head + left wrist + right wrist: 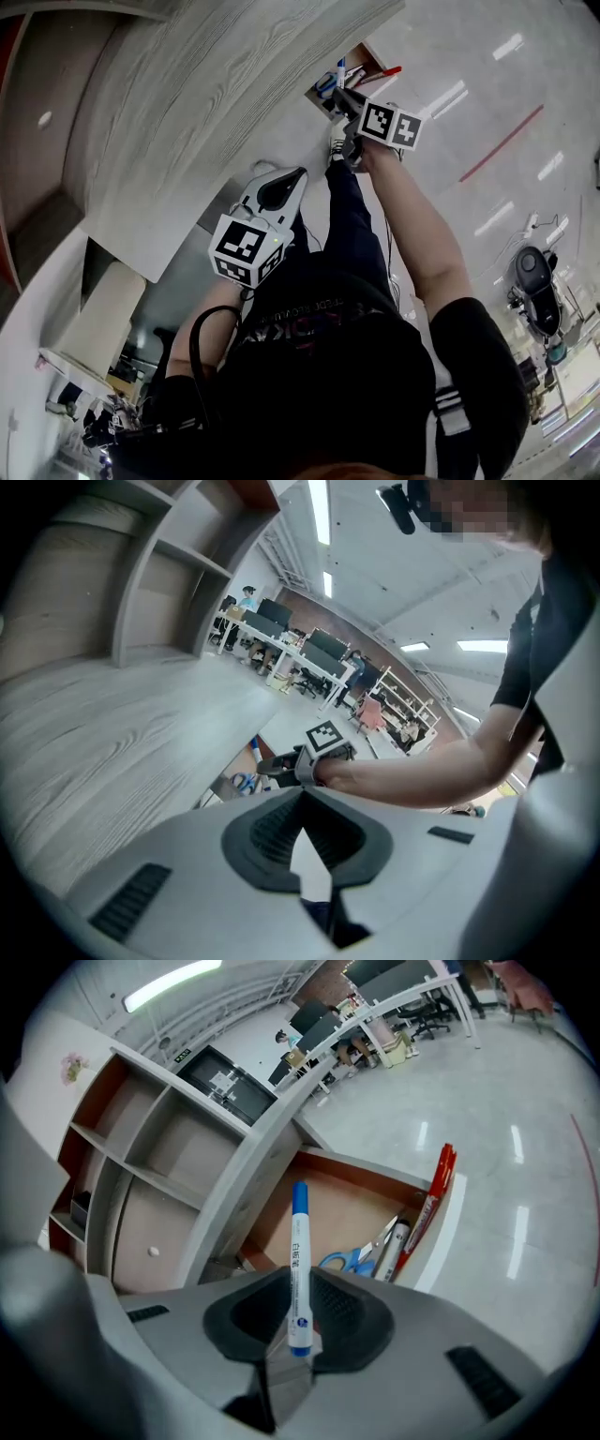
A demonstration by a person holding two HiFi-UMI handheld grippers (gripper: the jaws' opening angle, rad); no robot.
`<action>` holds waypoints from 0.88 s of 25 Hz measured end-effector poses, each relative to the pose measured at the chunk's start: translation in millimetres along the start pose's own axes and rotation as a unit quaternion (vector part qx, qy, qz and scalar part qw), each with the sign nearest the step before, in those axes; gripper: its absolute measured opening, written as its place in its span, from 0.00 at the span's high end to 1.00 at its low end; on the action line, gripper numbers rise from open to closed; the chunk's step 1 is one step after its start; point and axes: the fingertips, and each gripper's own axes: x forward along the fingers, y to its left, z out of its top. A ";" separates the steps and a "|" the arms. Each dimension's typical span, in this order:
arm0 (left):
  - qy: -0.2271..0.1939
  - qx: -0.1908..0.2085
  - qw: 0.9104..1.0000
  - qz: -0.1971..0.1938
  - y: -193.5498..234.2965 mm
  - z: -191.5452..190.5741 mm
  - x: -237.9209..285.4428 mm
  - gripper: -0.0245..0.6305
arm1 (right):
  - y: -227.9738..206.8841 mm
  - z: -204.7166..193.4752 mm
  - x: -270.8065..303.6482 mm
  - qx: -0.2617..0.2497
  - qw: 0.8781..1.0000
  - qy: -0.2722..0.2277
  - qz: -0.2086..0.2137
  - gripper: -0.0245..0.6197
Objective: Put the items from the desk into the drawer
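Forearm (417, 234) outstretched, marker (297, 1269) over drawer (328, 1215)

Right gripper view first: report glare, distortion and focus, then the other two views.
Right gripper view: marker sharp, light streaks glare on the floor, shelves bowed. Left gripper view: dark vignetted corners, desk curved. Head view: same floor glare, strong fisheye.

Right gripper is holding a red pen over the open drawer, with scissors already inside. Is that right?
Not quite. The right gripper holds a white marker with a blue cap, not a red pen; the right gripper view shows it clamped between the jaws. The rest stands: it is over the open drawer, and scissors already lie inside.
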 end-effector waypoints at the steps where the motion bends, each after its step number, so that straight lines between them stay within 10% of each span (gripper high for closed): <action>1: 0.001 -0.006 1.000 0.000 -2.4 -3.3 0.6 0.95 | 0.3 -1.3 2.6 0.006 1.000 0.005 0.001 0.84; 22: -0.004 -0.043 0.999 0.012 -12.3 -10.5 12.1 0.95 | -7.1 10.5 17.5 0.038 0.998 0.043 -0.002 0.82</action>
